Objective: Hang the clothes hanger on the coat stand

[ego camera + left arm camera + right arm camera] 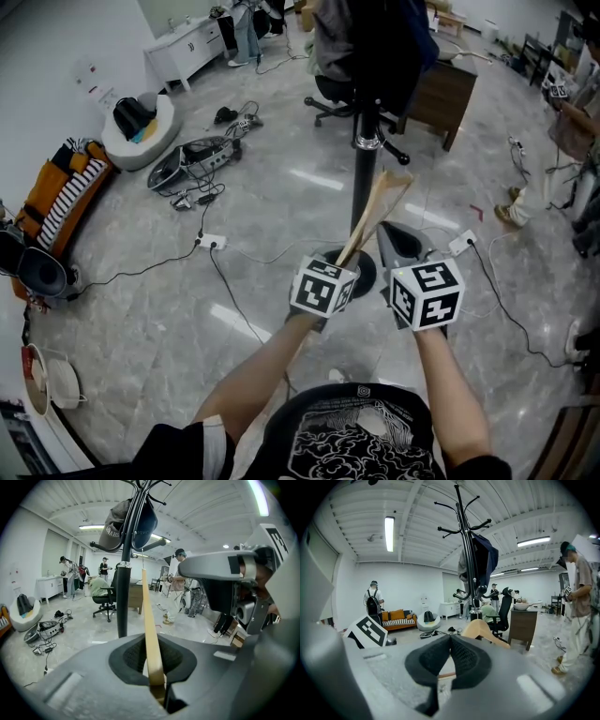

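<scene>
My left gripper is shut on a pale wooden clothes hanger, which sticks up and away towards the black coat stand. In the left gripper view the hanger runs as a thin wooden strip out of the closed pads, and the stand's pole rises just beyond, with caps on its hooks. My right gripper hangs close beside the left one, shut with nothing in it. In the right gripper view its pads meet, and the hanger's shoulder shows just past them before the stand.
The stand's round base sits on the grey floor right ahead. Cables and a power strip lie to the left, with an office chair and a wooden desk behind the stand. A person stands at the right.
</scene>
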Motion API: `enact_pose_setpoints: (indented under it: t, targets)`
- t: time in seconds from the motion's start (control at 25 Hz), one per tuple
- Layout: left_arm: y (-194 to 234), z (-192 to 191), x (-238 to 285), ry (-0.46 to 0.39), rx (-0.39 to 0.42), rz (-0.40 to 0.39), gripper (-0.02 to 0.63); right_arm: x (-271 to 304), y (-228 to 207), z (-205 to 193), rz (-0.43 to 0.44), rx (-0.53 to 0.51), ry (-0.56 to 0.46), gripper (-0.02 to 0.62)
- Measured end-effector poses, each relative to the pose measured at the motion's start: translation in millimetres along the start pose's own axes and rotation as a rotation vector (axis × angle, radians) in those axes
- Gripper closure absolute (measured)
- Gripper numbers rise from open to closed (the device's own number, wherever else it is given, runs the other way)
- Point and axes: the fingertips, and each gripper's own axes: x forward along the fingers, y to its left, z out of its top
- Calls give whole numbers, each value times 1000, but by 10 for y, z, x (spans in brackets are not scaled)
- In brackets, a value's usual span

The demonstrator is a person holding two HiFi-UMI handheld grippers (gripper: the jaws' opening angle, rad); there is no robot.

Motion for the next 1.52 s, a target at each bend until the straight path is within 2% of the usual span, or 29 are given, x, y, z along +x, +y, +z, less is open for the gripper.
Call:
enact_pose_setpoints:
  t: [1.08,1.52]
  targets:
    - [173,-7,-20,-20,-21,45,577,-15,-29,-134,9,18,25,595]
    - [231,13,16,-12,-46,74,506,-15,-112,-128,18,16,31,595]
